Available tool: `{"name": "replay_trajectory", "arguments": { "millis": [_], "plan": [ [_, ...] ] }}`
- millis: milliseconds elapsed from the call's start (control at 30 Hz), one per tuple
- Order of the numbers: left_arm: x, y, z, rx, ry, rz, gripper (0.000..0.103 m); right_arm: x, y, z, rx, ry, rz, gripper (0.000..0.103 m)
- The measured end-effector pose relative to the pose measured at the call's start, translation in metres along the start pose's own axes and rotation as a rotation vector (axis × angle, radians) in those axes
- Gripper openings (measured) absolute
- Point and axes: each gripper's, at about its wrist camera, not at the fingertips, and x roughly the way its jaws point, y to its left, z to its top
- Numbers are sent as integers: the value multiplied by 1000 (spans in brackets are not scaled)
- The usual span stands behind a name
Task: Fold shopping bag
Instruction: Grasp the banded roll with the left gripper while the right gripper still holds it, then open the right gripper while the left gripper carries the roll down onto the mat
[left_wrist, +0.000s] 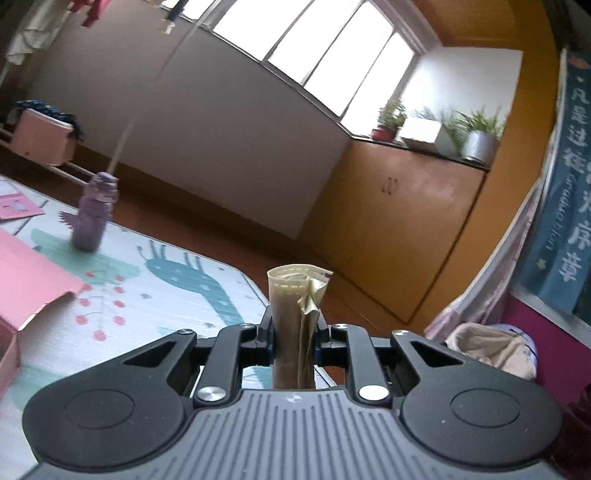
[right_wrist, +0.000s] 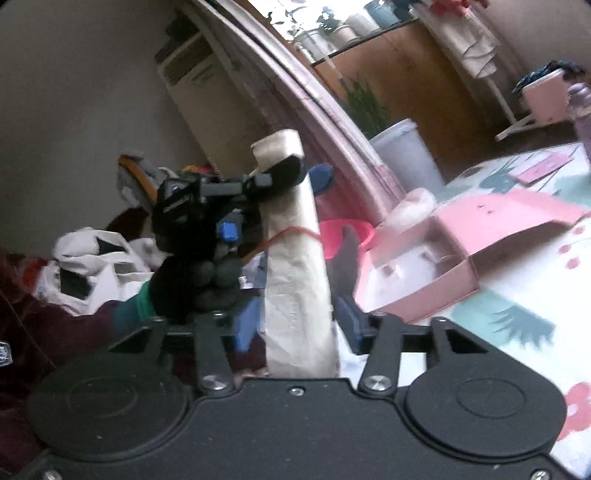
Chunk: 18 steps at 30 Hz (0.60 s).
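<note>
The shopping bag is rolled into a tight beige bundle. In the left wrist view my left gripper (left_wrist: 294, 325) is shut on one end of the bag (left_wrist: 295, 295), which sticks up between the fingers. In the right wrist view the rolled bag (right_wrist: 295, 258) stands upright between my right gripper's blue-padded fingers (right_wrist: 347, 310), with a red rubber band (right_wrist: 295, 230) around it. The right gripper (right_wrist: 297, 317) looks shut on its lower end. The left gripper (right_wrist: 273, 173) grips the bag's top there, held by a gloved hand (right_wrist: 192, 273).
A patterned mat (left_wrist: 177, 280) covers the table. On it are an open pink box (right_wrist: 424, 266), its lid (left_wrist: 33, 273), a purple bottle (left_wrist: 92, 214) and pink cards (left_wrist: 14, 208). A pink bowl (right_wrist: 347, 232), plants and cabinets (left_wrist: 406, 221) lie beyond.
</note>
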Motion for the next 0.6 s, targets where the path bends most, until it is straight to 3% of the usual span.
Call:
{"name": "replay_trajectory", "arguments": {
  "millis": [133, 167, 200, 267, 367, 433, 500, 567, 600],
  "plan": [
    [7, -3, -5, 11, 35, -24, 17, -12, -3, 4, 61, -139, 19, 60],
    [9, -4, -6, 13, 40, -31, 17, -13, -2, 5, 69, -169, 32, 58],
    [11, -5, -7, 13, 42, -37, 17, -11, -1, 4, 75, -172, 40, 47],
    [12, -7, -8, 11, 34, -39, 17, -4, -3, 2, 80, -111, 48, 33],
    [10, -5, -6, 12, 30, -15, 17, 6, -4, -6, 73, -2, 39, 32],
    [7, 0, -7, 1, 27, 0, 17, 6, -6, -7, 91, 10, 57, 32],
    [6, 1, -6, 7, 28, 10, 17, 4, -6, -4, 97, -14, 61, 43],
    [8, -1, -5, 36, 48, 26, 17, -4, -8, 0, 110, -74, 17, 63],
    [11, -3, -5, 66, 73, 42, 17, -8, -9, 0, 120, -95, -7, 64]
  ]
}}
